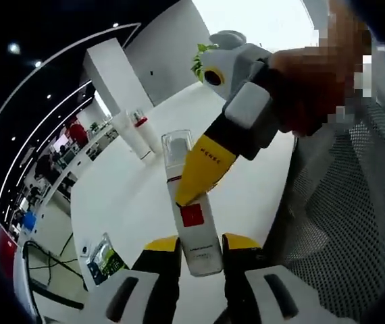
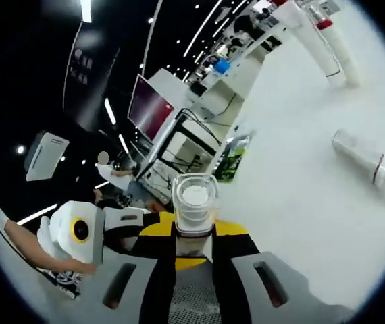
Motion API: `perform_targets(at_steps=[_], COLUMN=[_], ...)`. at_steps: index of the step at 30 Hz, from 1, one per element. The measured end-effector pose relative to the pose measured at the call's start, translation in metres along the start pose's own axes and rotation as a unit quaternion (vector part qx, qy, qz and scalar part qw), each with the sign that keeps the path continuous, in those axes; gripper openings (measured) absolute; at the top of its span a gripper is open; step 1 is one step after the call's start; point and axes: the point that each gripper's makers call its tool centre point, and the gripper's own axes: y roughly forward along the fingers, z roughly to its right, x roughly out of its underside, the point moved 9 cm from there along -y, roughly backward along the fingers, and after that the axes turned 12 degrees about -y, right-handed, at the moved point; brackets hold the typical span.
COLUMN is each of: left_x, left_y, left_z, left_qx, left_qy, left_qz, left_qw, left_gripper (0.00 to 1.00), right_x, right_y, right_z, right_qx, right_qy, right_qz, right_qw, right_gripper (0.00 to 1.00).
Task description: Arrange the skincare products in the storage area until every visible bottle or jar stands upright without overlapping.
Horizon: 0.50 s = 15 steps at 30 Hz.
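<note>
On the white tabletop [image 1: 118,196] in the left gripper view, going left to right, I see a flat glossy sachet [image 1: 102,258] with green print at about eight o'clock, then two tall white tubes [image 1: 133,135] with red bands standing upright toward eleven o'clock. At centre, my left claw [image 1: 200,251] has its yellow-tipped jaws set close on either side of the base of a slim white bottle [image 1: 191,216], a smooth squared bottle with a red label and a clear cap; I take it as held there. My right claw [image 1: 202,172] comes in from two o'clock, its yellow jaw lying across the bottle's upper body, just under the cap. A grey mesh surface [image 1: 354,223] runs along the three o'clock side.

From the right gripper view, the left claw [image 2: 78,233] sits at eight o'clock, white-bodied with a yellow ring. My right claw [image 2: 194,246] clasps the same slim white bottle [image 2: 194,202] at six o'clock, its clear cap toward the camera. The glossy sachet [image 2: 232,156] lies just past it. At one o'clock the two tall white tubes [image 2: 331,40] stand together, and at three o'clock a clear-capped cylindrical bottle [image 2: 368,160] with a thin red ring lies on its side on the tabletop [image 2: 294,135], well apart from the rest.
</note>
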Motion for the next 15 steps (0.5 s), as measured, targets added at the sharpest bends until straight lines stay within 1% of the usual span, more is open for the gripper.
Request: perform_targets(at_steps=[2, 3, 4, 5, 6, 7, 8, 10, 12, 13, 14, 15], left_x=[0.001, 0.002, 0.004, 0.008, 0.009, 0.009, 0.008, 0.006, 0.007, 0.007, 0.007, 0.007], left_y=[0.001, 0.001, 0.001, 0.001, 0.001, 0.002, 0.001, 0.001, 0.003, 0.003, 0.003, 0.004], left_z=[-0.001, -0.002, -0.004, -0.005, -0.006, -0.007, -0.006, -0.005, -0.004, -0.004, -0.004, -0.005], left_qx=[-0.003, -0.004, -0.009, -0.02, -0.025, -0.024, -0.022, -0.022, -0.02, -0.019, -0.021, -0.02], left_qy=[-0.001, -0.012, -0.023, -0.029, -0.035, -0.041, -0.043, -0.038, -0.036, -0.038, -0.04, -0.045], left_qz=[-0.003, -0.009, -0.015, -0.035, -0.044, -0.044, -0.038, -0.031, -0.036, -0.038, -0.038, -0.04], left_qw=[1.0, 0.9999, 0.9996, 0.9987, 0.9981, 0.9979, 0.9981, 0.9986, 0.9985, 0.9984, 0.9983, 0.998], left_gripper=[0.24, 0.26, 0.3, 0.35, 0.36, 0.37, 0.37, 0.37, 0.4, 0.42, 0.45, 0.46], right_x=[-0.003, -0.004, -0.006, -0.008, -0.009, -0.01, -0.012, -0.016, -0.023, -0.029, -0.032, -0.039], right_y=[-0.001, -0.001, -0.002, -0.003, -0.003, -0.005, -0.007, -0.01, -0.014, -0.016, -0.018, -0.02], right_z=[0.0, 0.001, 0.002, 0.002, 0.002, 0.005, 0.006, 0.009, 0.013, 0.016, 0.019, 0.024], right_qx=[0.0, -0.002, 0.003, 0.0, -0.002, 0.0, 0.0, 0.003, 0.008, 0.009, 0.012, 0.017], right_qy=[-0.026, -0.038, -0.059, -0.071, -0.08, -0.098, -0.109, -0.134, -0.157, -0.173, -0.18, -0.199], right_qz=[-0.006, -0.015, -0.021, -0.025, -0.031, -0.033, -0.038, -0.047, -0.046, -0.047, -0.049, -0.05], right_qw=[0.9997, 0.9992, 0.9981, 0.9972, 0.9963, 0.9947, 0.9933, 0.9898, 0.9865, 0.9837, 0.9824, 0.9786], right_gripper=[0.16, 0.16, 0.16, 0.16, 0.16, 0.16, 0.16, 0.16, 0.16, 0.16, 0.16, 0.16])
